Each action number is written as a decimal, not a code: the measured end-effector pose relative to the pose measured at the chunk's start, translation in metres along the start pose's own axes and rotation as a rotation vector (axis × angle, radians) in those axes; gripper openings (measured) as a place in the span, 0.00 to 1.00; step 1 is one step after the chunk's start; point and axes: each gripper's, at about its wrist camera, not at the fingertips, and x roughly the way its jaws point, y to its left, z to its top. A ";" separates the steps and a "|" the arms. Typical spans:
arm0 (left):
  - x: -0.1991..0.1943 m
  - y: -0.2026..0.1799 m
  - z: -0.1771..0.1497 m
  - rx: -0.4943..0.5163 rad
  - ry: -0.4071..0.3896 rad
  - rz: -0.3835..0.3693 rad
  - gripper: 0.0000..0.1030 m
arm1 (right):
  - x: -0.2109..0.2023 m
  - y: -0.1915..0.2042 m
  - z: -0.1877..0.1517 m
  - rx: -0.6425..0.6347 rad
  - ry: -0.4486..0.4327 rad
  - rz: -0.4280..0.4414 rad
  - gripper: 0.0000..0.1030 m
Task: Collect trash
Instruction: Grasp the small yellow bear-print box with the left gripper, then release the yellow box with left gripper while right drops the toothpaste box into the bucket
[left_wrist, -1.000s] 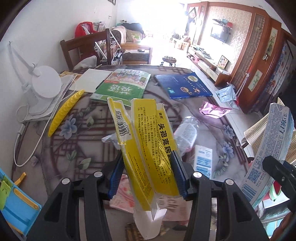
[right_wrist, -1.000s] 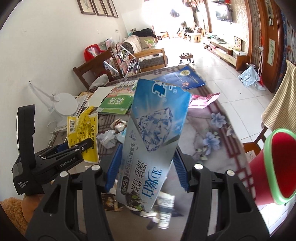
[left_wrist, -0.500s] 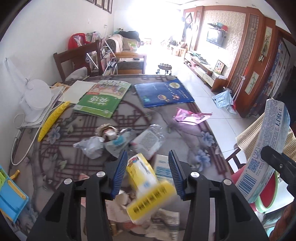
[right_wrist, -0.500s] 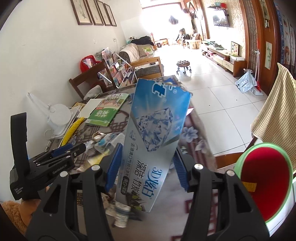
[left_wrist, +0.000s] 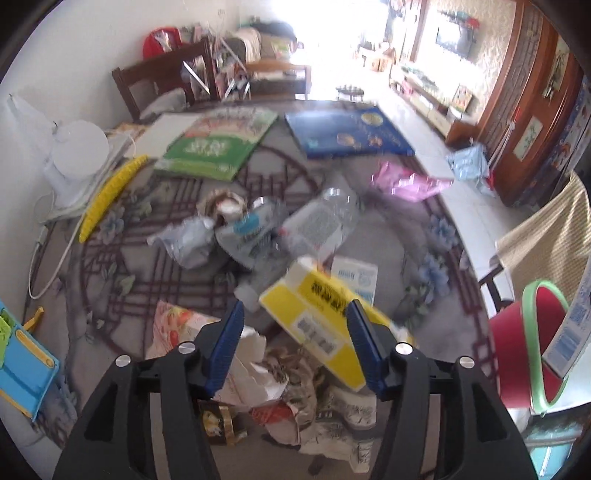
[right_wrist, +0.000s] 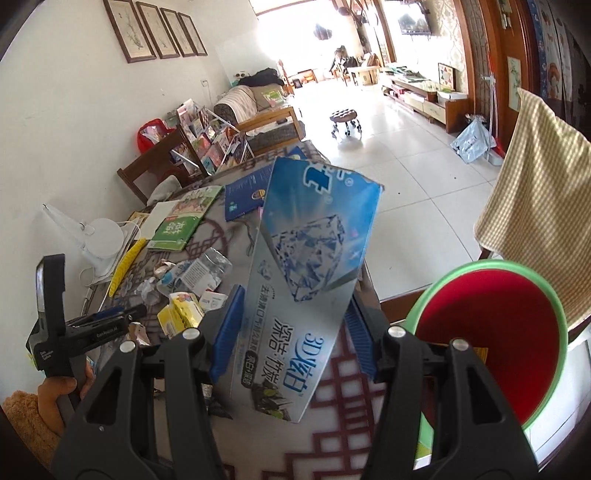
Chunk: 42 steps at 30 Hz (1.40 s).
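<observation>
Blue-silver toothpaste box clamped between the jaws of the right hand-held gripper, held upright-tilted above the worktop edge, just beside the red bin with the green rim, not yet over its mouth; yellow carton sits between the blue pads of the left hand-held gripper, which are spread wide, pad contact not clear, carton blurred and tilted so it reads as loose or dropping rather than gripped, above the crumpled paper pile at the near edge; task looks early to midway by my read: something yellowish lies inside the bin, both cartons not binned yet, and lots left on the worktop: crushed plastic bottle, silver wrappers, pink wrapper, small white-blue packet; green book, blue book, white lamp probably not trash; hard to make out: left view is motion-blurred, bin floor mostly hidden by its rim and the gripper, near paper heap partly cut off behind the gripper arms
</observation>
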 end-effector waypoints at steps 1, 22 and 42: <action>0.006 0.000 -0.002 -0.022 0.035 -0.033 0.57 | 0.002 0.000 0.000 0.000 0.005 0.001 0.51; 0.059 -0.002 0.011 -0.320 0.171 -0.125 0.19 | 0.003 -0.004 -0.003 -0.008 0.026 0.012 0.51; -0.038 -0.178 0.015 0.123 0.016 -0.561 0.14 | -0.065 -0.100 -0.012 0.133 -0.066 -0.221 0.51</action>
